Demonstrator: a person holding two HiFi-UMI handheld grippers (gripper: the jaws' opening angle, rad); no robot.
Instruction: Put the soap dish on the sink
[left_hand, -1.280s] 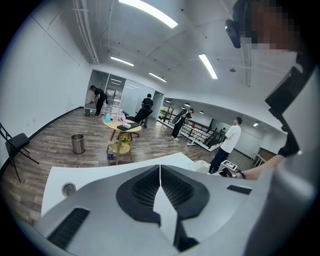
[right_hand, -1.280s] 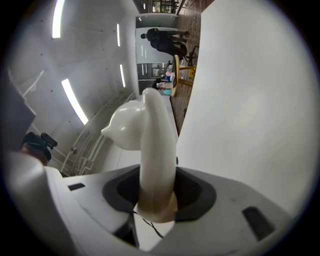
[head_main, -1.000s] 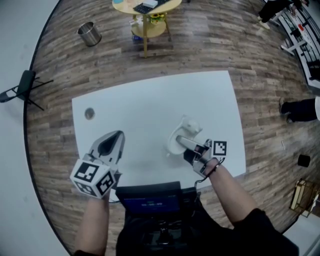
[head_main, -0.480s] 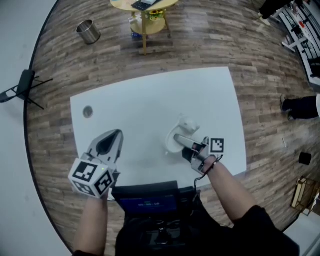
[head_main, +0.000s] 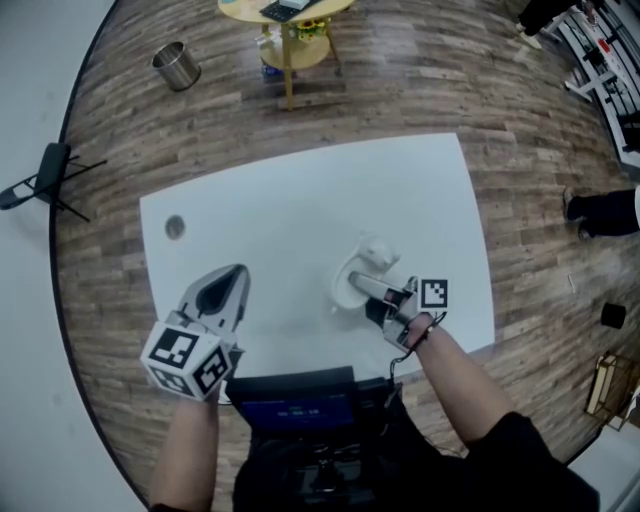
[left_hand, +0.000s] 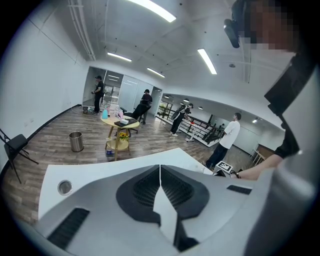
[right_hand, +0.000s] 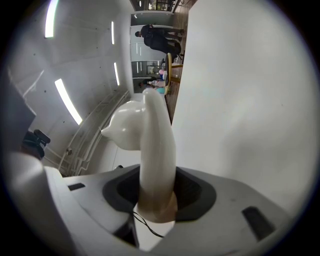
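1. Soap dish (head_main: 349, 286): white, glossy, at 4 o'clock on the tabletop (head_main: 300, 200); right tongs (head_main: 371, 284) clamped on its rim.
2. Left tongs (head_main: 222, 288): at 8 o'clock, closed together, empty.
3. Hazard: the narrow rim grip may let the glossy dish pivot or slip.
4. Hazard: no sink in view; misplacement likely.

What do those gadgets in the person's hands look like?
The left gripper and right gripper are pale grey, with tapering jaws lined in ribbed black, each carrying a white cube of black square markers. A thin black cable leaves the right one.
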